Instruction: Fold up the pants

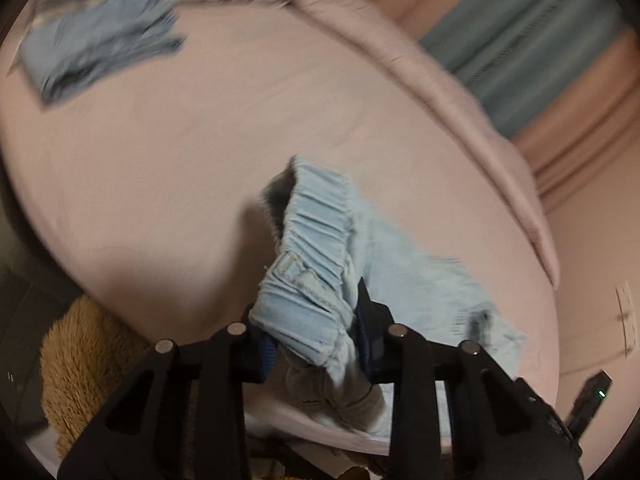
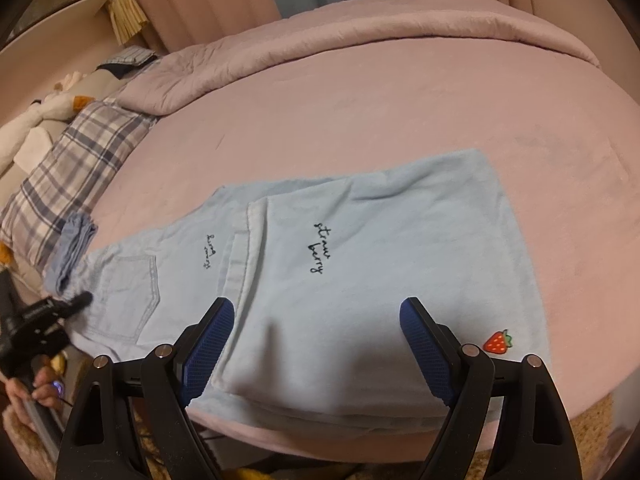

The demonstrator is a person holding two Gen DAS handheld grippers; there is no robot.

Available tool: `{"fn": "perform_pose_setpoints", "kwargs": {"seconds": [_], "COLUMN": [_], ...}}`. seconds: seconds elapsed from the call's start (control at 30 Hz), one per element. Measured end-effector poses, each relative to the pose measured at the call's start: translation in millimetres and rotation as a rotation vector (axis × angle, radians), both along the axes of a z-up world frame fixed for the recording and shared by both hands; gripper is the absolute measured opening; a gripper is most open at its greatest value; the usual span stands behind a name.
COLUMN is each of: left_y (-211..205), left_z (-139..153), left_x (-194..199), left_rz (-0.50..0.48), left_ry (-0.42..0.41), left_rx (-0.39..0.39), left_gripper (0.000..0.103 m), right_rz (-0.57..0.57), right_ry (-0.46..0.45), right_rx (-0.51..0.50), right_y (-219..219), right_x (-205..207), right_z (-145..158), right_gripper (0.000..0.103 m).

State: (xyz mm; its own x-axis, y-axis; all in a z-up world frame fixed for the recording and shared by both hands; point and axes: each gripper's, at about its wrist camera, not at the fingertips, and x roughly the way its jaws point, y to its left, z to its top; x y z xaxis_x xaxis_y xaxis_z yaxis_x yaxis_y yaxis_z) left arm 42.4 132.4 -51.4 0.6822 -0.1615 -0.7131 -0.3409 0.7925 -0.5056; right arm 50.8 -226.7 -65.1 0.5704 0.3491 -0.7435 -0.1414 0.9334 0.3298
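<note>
Light blue pants [image 2: 360, 264] lie spread on the pink bed [image 2: 400, 120], with dark "strawberry" stitching and a red strawberry patch [image 2: 498, 340] near the front edge. One layer lies over another, and a back pocket [image 2: 124, 296] shows at the left. My right gripper [image 2: 316, 302] hovers open over the near part of the pants, nothing between its blue pads. In the left wrist view my left gripper [image 1: 308, 304] is shut on the gathered elastic waistband [image 1: 316, 216], which stands lifted off the sheet. The left gripper [image 2: 60, 308] also shows at the pants' left end.
A folded blue garment [image 1: 100, 40] lies far left beside a plaid pillow [image 2: 72, 160]. A rolled pink quilt [image 2: 360, 28] runs along the bed's far side, with curtains behind. A brown furry thing [image 1: 80, 360] sits below the bed's front edge. A hand [image 2: 24, 392] holds the left gripper.
</note>
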Motion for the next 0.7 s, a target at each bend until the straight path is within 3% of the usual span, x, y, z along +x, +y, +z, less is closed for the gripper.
{"fn": "perform_pose_setpoints", "kwargs": {"seconds": [0.17, 0.33, 0.53, 0.7], "left_y": [-33.9, -75.6, -122.8, -148.9], "left_z": [36.5, 49.9, 36.5, 4.8], "left_x": [5.5, 19.1, 36.3, 52.8], "left_rz": [-0.131, -0.264, -0.411, -0.489], "left_ry": [-0.091, -0.122, -0.089, -0.013], "left_rx": [0.041, 0.075, 0.104, 0.133], "left_gripper": [0.027, 0.026, 0.026, 0.027], "right_rz": [-0.025, -0.046, -0.085, -0.120], "right_ry": [-0.008, -0.010, -0.002, 0.008], "right_rx": [0.015, 0.027, 0.040, 0.049], "right_y": [-5.9, -13.6, -20.0, -27.8], "right_x": [-2.4, -4.1, -9.4, -12.4], "right_z": [1.6, 0.7, -0.5, -2.6], "right_gripper": [0.085, 0.085, 0.085, 0.085]}}
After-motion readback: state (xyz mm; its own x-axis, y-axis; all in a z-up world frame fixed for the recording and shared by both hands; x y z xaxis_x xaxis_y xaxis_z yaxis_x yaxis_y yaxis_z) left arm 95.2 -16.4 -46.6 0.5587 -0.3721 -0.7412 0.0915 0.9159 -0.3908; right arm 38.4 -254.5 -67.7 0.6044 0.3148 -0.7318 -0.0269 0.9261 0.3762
